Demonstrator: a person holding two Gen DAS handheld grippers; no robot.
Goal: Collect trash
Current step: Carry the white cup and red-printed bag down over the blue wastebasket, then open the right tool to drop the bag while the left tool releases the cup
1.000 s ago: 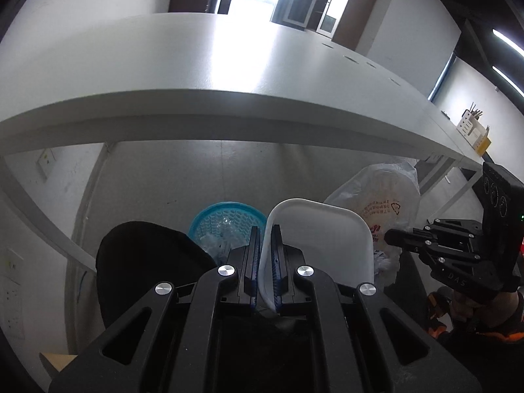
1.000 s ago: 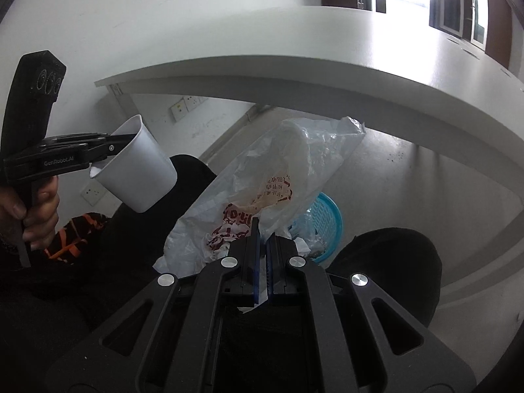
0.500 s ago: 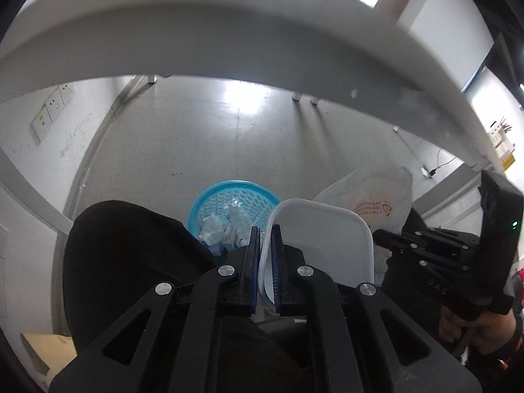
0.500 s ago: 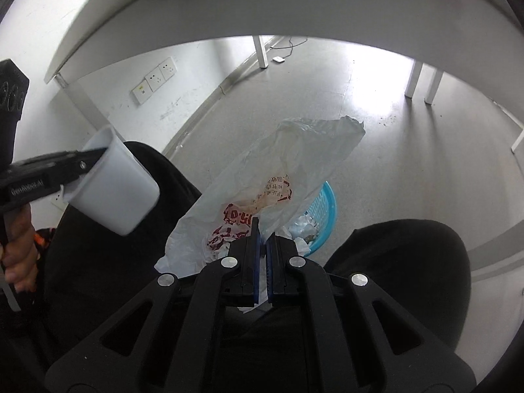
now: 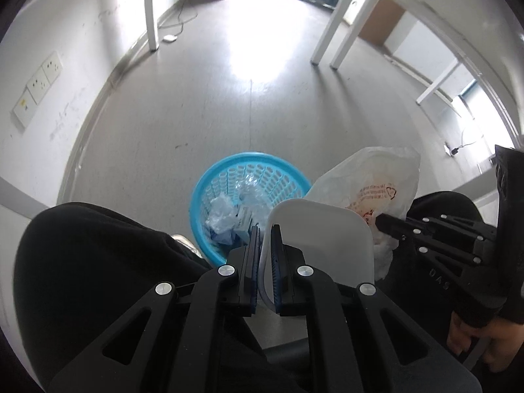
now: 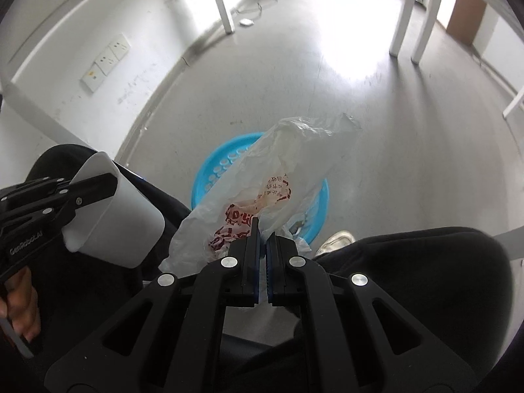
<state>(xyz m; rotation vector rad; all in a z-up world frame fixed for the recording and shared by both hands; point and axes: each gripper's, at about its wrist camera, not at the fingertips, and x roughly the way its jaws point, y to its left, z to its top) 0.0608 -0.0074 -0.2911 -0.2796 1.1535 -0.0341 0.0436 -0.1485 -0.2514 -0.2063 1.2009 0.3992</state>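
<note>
While both claws point down at the floor, the left gripper (image 5: 264,229) at bottom center of its view is clamped on the rim of a white cup (image 5: 330,239), and the right gripper (image 6: 262,226) is pinched tight on a crinkly plastic bag (image 6: 288,170) with red print. Black trouser knees (image 5: 91,249) fill the lower corners. Just past them, mid-frame, sits a blue basket (image 5: 226,177) on the floor, already holding clear wrappers; the bag hangs right over it. Farther up, white table legs (image 5: 330,23) and wall sockets (image 5: 39,82) at the left.
</note>
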